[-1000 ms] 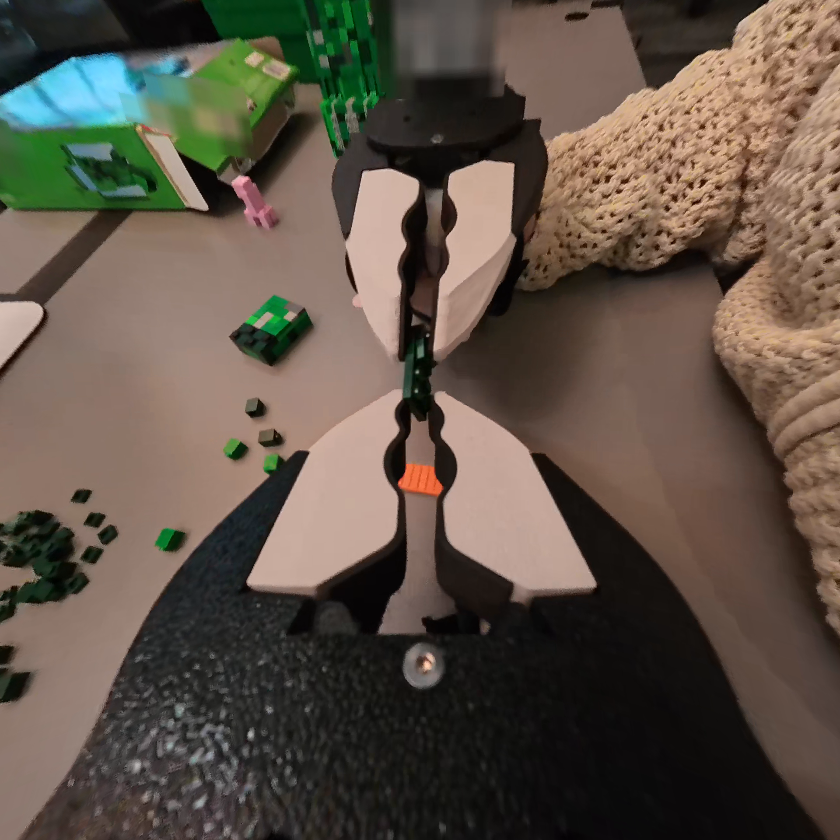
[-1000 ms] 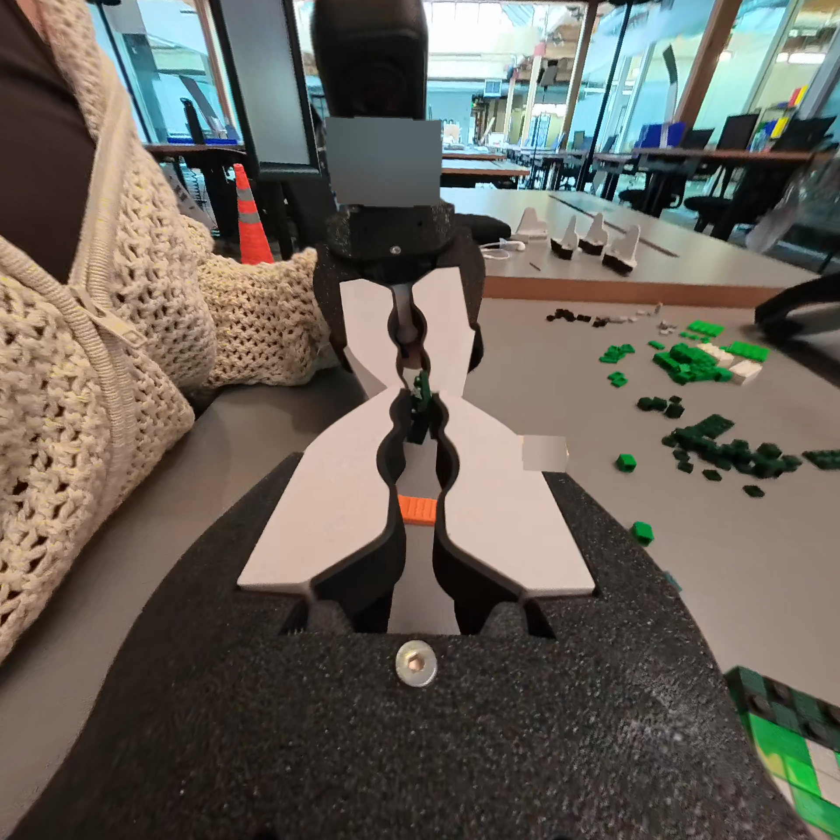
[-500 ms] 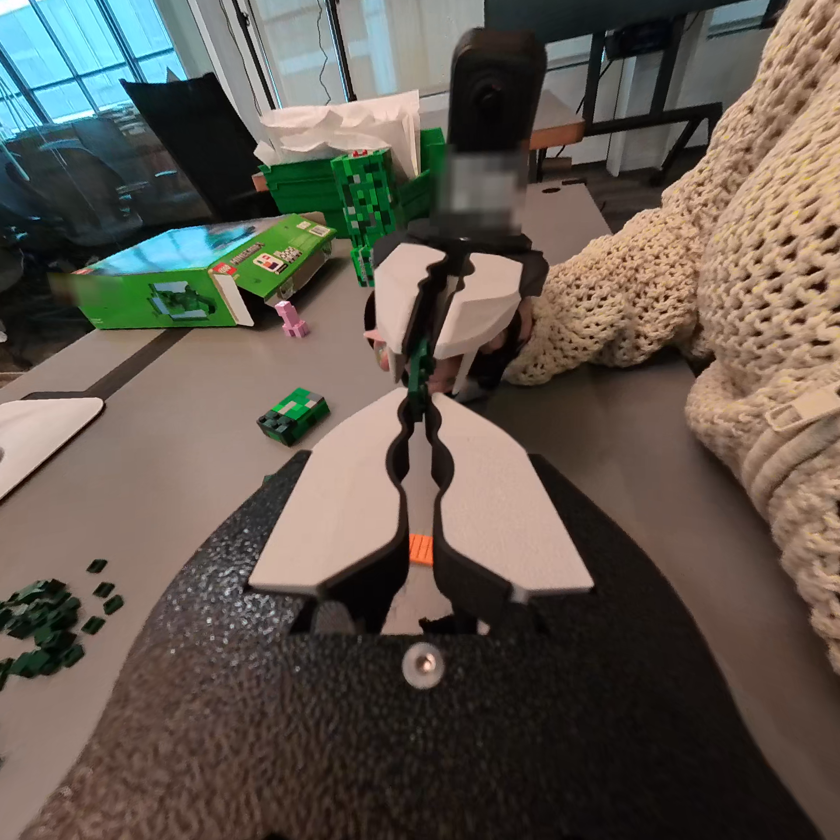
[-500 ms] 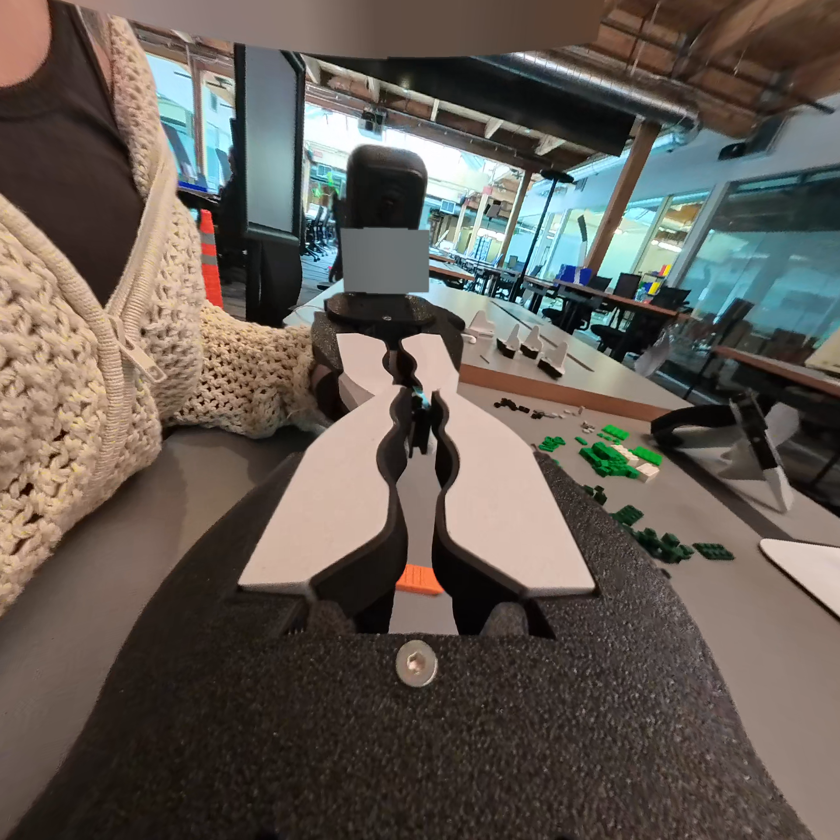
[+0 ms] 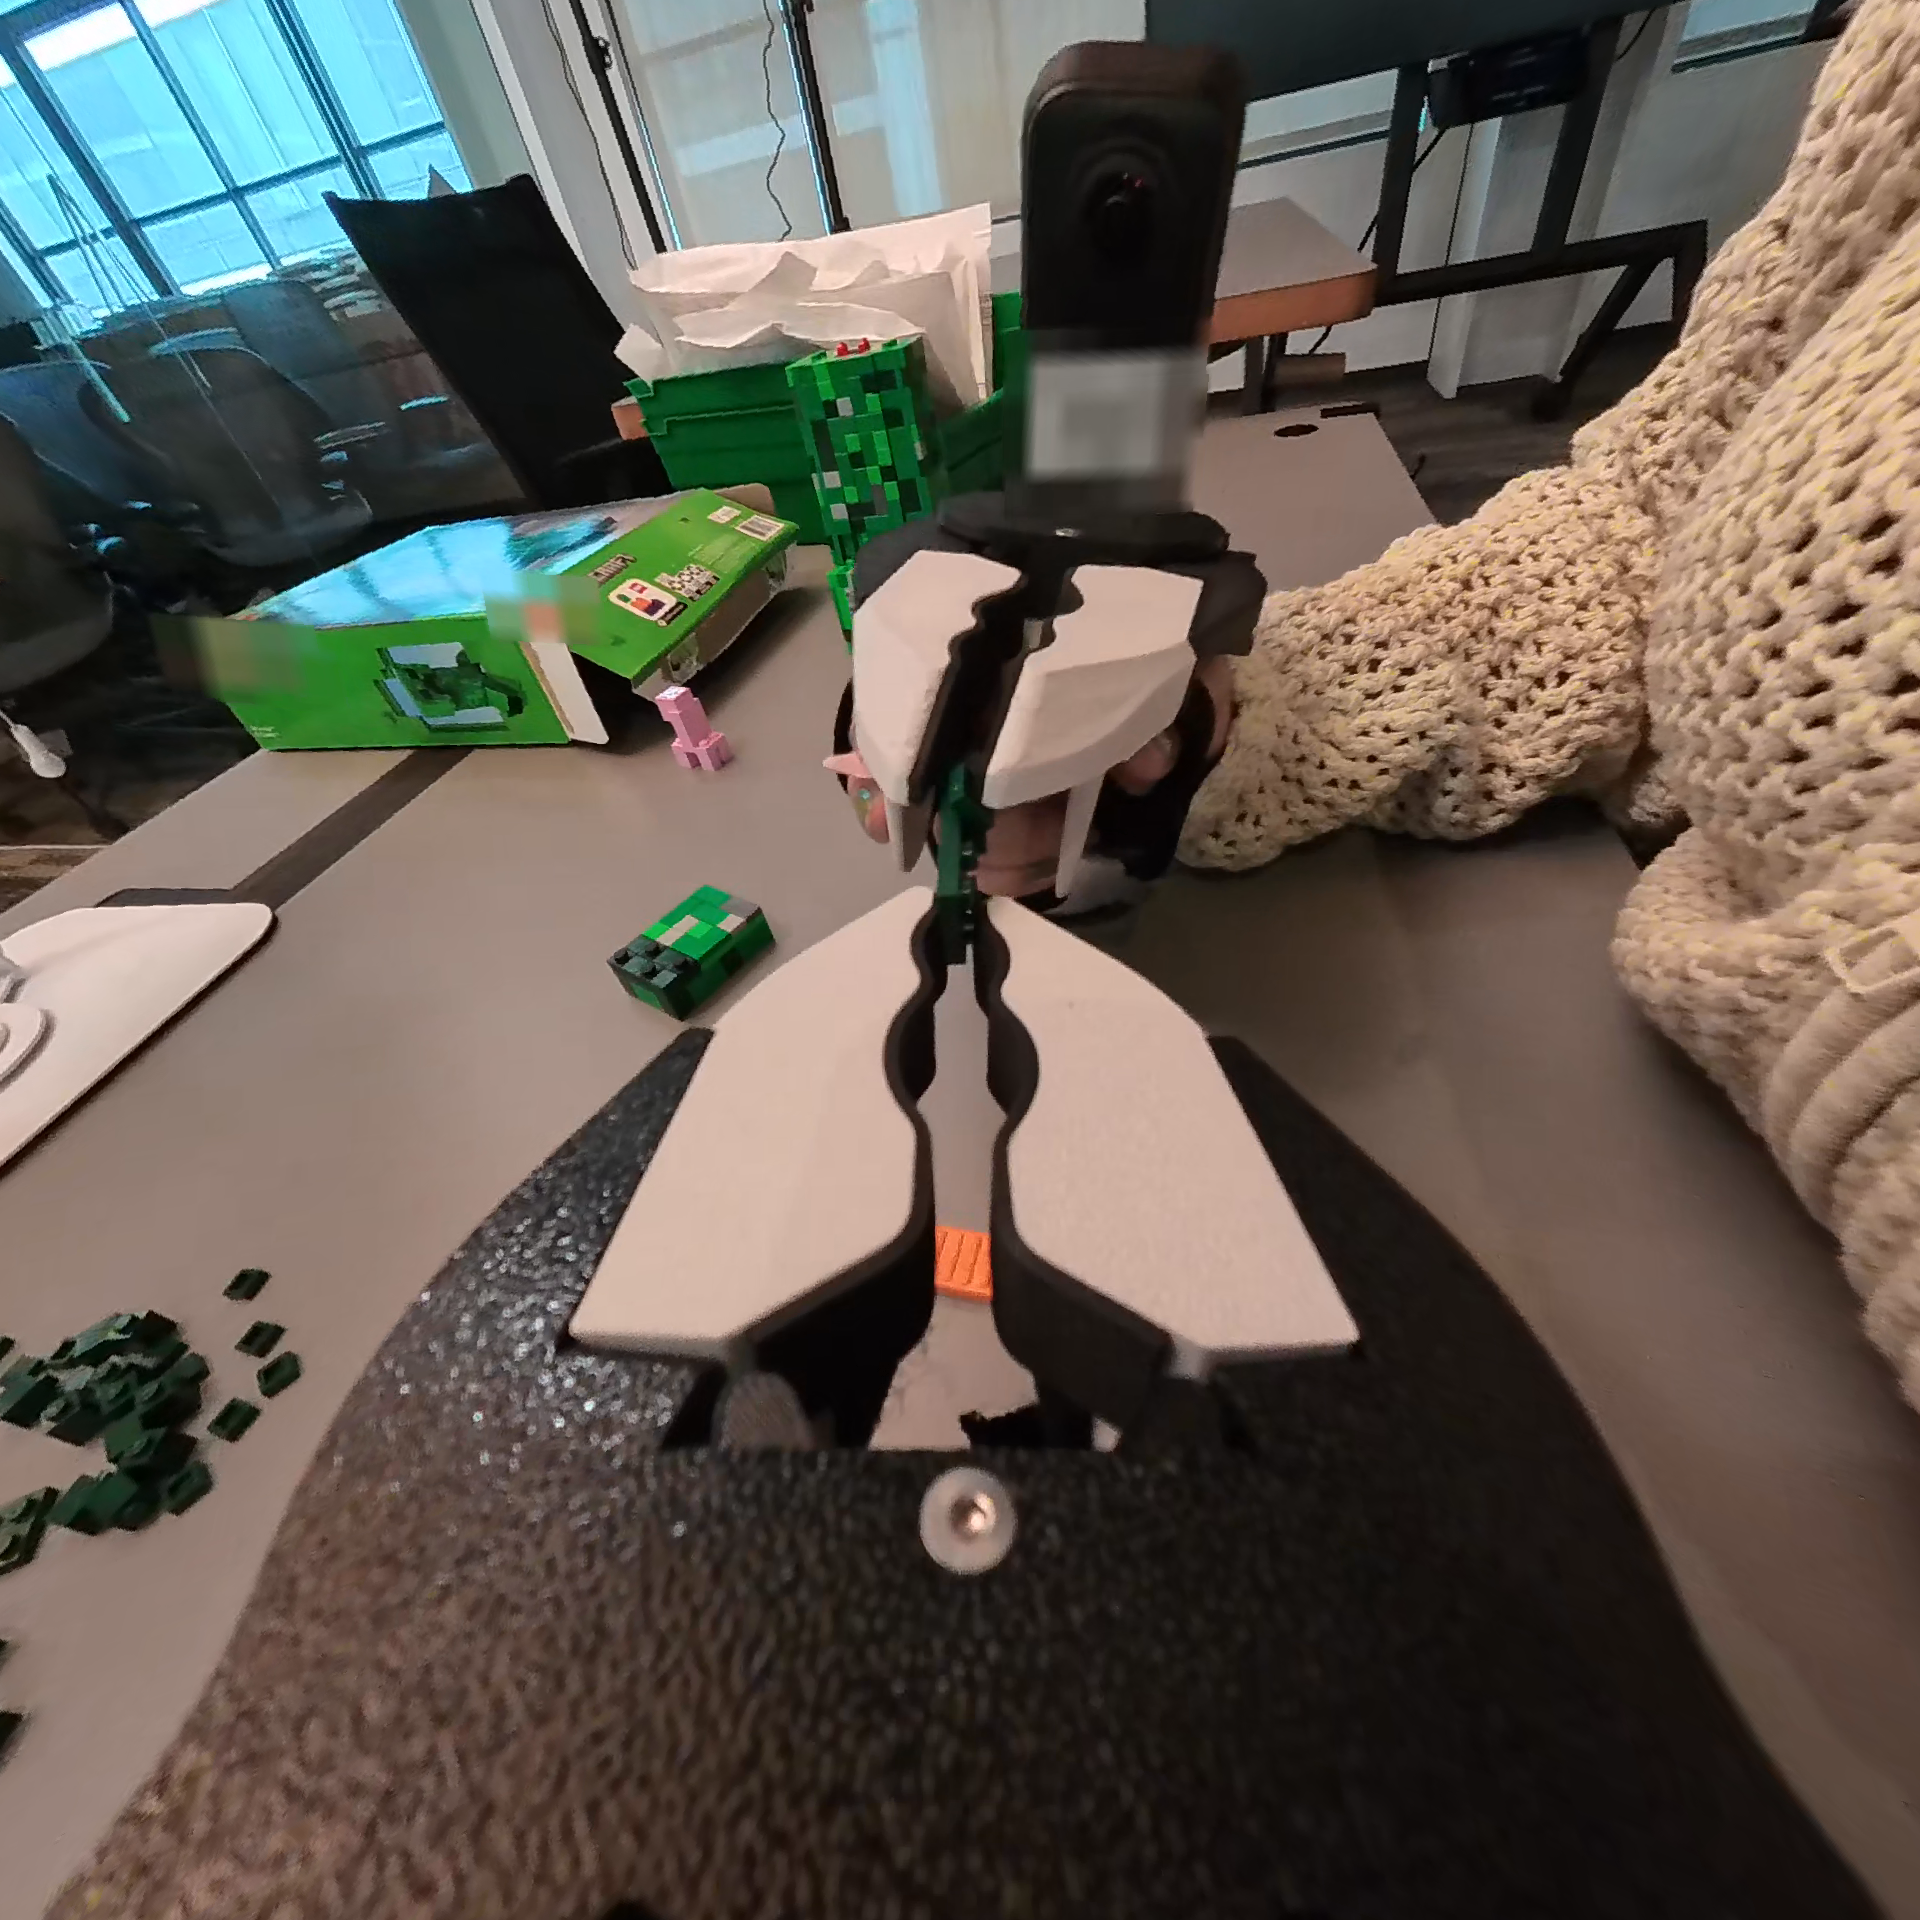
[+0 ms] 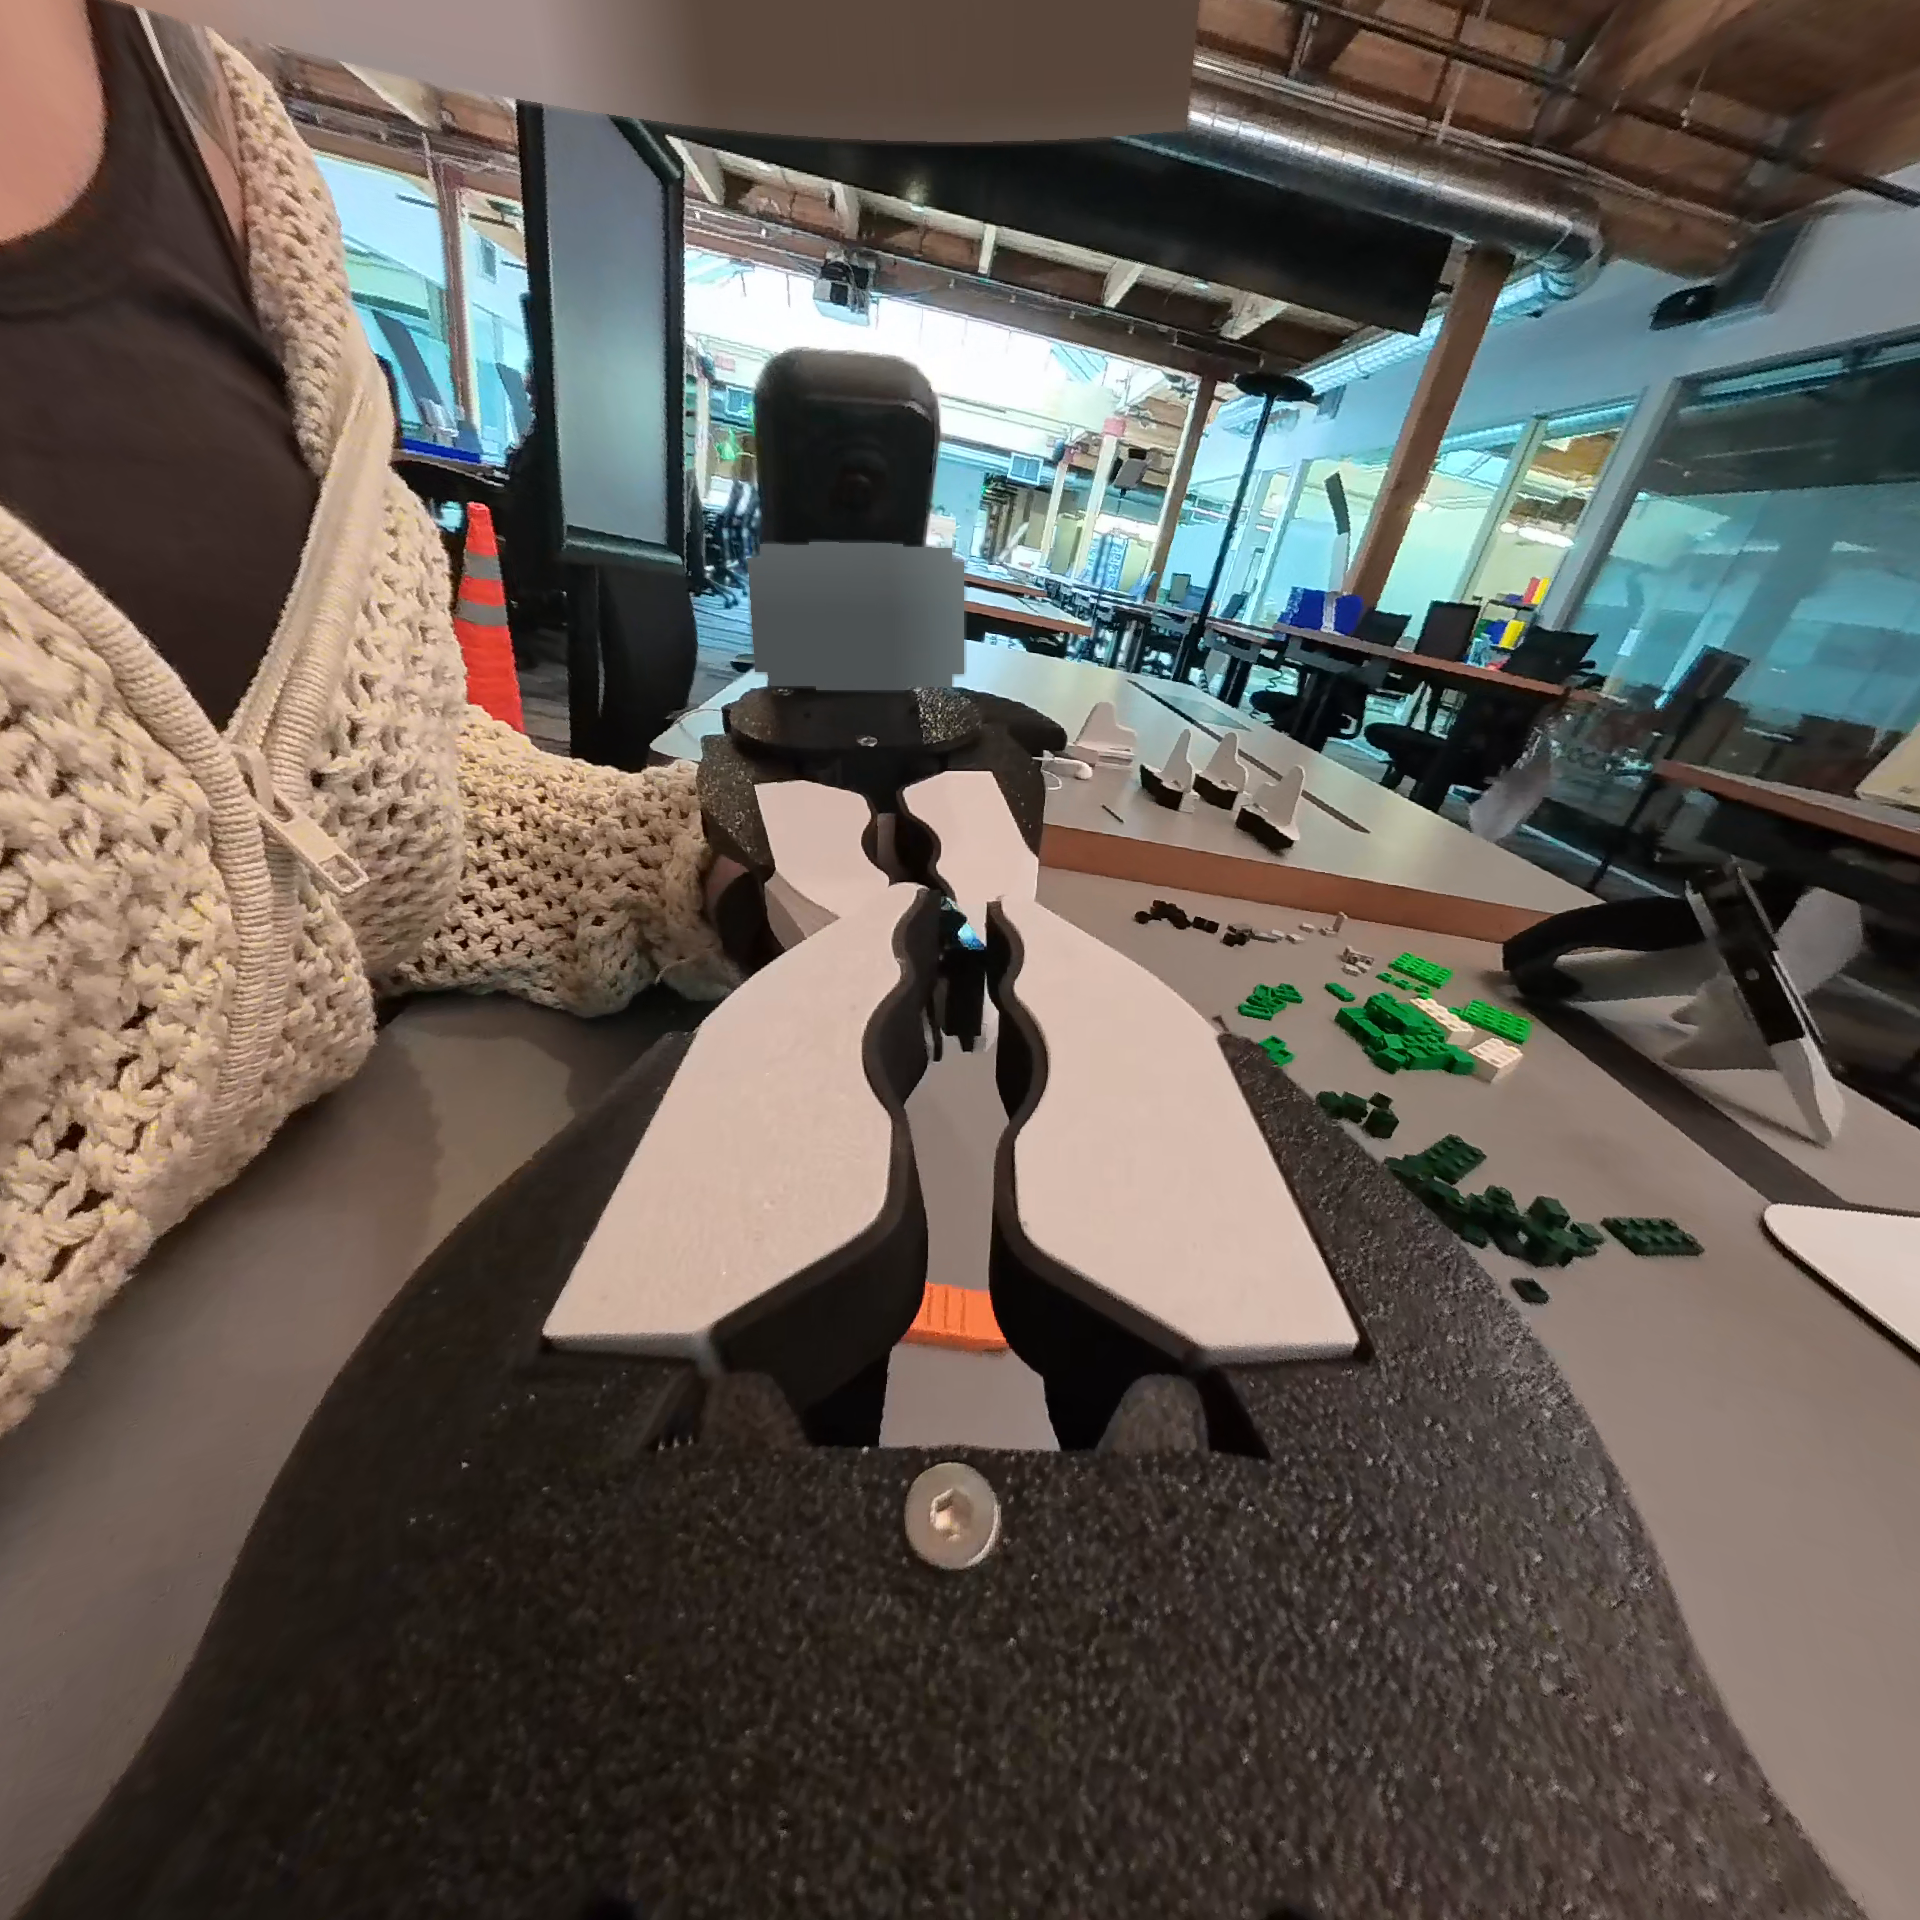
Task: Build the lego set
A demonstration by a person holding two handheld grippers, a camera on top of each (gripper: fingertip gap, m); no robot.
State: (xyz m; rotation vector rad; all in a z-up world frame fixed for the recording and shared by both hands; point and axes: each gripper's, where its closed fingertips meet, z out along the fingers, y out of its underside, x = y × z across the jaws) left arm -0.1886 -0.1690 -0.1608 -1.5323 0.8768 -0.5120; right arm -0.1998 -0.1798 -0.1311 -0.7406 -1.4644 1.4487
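Left gripper [image 5: 954,940]: closed on dark green lego strip [image 5: 956,852], held above the tabletop [image 5: 416,1039] near the person's edge. Right gripper [image 6: 956,914]: tip to tip opposite, pinching the same strip's other end. Loose green bricks [image 6: 1423,1029]: scattered mid-tabletop.

Two wrist cams, each mounted just behind its own fingers, looking forward along them, raised above the grey table [image 5: 416,1039] and tilted slightly down. Left view looks over the left gripper [image 5: 953,925] straight at the right gripper [image 5: 961,810], very near, tips almost meeting; behind it a green box [image 5: 416,665] and windows. Right view looks the opposite way over the right gripper [image 6: 956,914] at the left gripper [image 6: 925,883]; open office behind. Shared: both grippers, the dark green lego strip [image 5: 954,862] between them, table, cream knit sleeve [image 5: 1455,675].
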